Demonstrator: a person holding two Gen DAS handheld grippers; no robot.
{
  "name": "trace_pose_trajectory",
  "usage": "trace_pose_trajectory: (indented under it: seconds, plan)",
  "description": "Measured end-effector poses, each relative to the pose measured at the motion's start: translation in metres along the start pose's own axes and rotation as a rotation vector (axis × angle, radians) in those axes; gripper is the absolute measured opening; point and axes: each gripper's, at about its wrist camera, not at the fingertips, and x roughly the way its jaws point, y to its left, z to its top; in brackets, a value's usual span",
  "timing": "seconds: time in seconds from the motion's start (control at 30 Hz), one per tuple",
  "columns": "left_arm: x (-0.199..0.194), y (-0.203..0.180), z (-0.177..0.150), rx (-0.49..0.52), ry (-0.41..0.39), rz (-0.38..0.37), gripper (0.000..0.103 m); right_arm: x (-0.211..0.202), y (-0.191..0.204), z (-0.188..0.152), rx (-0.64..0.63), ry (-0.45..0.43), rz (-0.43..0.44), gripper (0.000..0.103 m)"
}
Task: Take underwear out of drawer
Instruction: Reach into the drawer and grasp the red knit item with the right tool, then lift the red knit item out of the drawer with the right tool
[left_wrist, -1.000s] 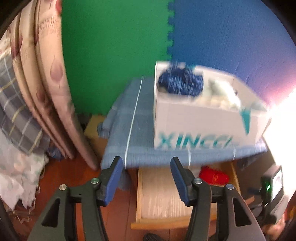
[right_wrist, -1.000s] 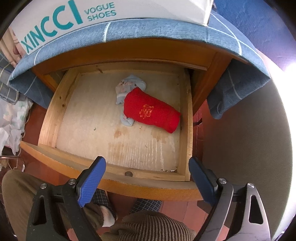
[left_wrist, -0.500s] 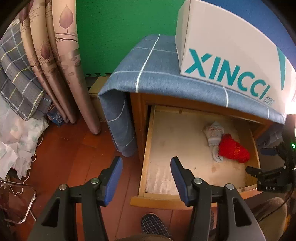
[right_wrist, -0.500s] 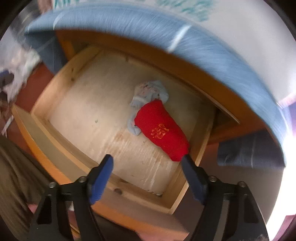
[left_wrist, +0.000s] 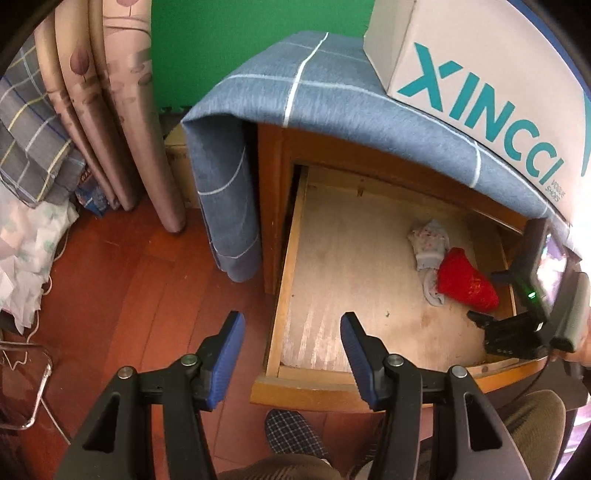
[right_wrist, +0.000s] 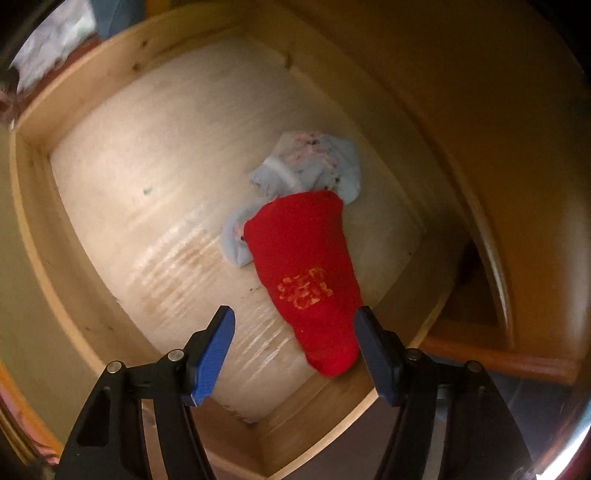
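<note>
Wooden and brown, one small cabinet (left_wrist: 271, 206) stands on the red-brown floor (left_wrist: 122, 306), and it is the biggest thing. One blue cloth (left_wrist: 295, 99) with thin white lines lies over its top and hangs down its side. One white box (left_wrist: 480, 62) sits on the cloth. Big teal letters on it say "XINCCI", and tiny words beside them look like "VOGUE SHOES".

One drawer (left_wrist: 288, 280) is pulled out of the cabinet. Two pieces of underwear lie in it, toward the back right part in the left camera's view. One is red underwear (right_wrist: 306, 273) with a small orange-yellow print on it that is too blurry to read. One is pale blue underwear (right_wrist: 314, 166) with little pink marks. The red one lies partly on top of the pale blue one, so they touch.

Three tall folded pads (left_wrist: 110, 103) with a leaf pattern lean by the green wall (left_wrist: 236, 40).

One checked slipper (left_wrist: 291, 432) shows at the bottom of the left view.

Two grippers are here. The left gripper (left_wrist: 291, 354) is open with nothing between its blue fingers, and it hangs over the drawer's front left corner. The right gripper (right_wrist: 293, 347) is over the drawer, its jaws are closing, and the near end of the red underwear lies between them, close to the right finger (right_wrist: 373, 350); the pads do not press it
</note>
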Motion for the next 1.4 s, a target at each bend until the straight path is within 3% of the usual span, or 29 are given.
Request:
trace_pose_trajectory:
  seconds: [0.17, 0.4, 0.6, 0.77, 0.97, 1.1, 1.4]
  plan:
    - [0.004, -0.001, -0.001, 0.004, 0.01, 0.007, 0.055, 0.021, 0.002, 0.008, -0.066, 0.028, -0.042, 0.064]
    - [0.007, -0.003, 0.0, 0.012, 0.018, 0.015, 0.055, 0.046, -0.002, 0.02, -0.101, 0.061, -0.026, 0.064]
    - [0.008, -0.002, 0.001, 0.004, 0.016, 0.015, 0.055, 0.056, -0.016, 0.021, -0.055, 0.06, 0.025, 0.064]
    - [0.008, 0.001, 0.001, -0.003, 0.013, 0.008, 0.055, 0.061, -0.037, 0.01, 0.025, 0.075, 0.09, 0.041]
    - [0.006, 0.003, 0.0, -0.01, 0.007, -0.002, 0.055, 0.064, -0.056, -0.007, 0.112, 0.112, 0.203, 0.032]
    - [0.005, 0.002, 0.0, -0.011, 0.006, -0.002, 0.055, 0.058, -0.059, -0.015, 0.155, 0.126, 0.237, 0.029]
    - [0.005, 0.001, -0.001, -0.011, 0.003, -0.004, 0.055, 0.035, -0.057, -0.033, 0.233, 0.091, 0.215, 0.028]
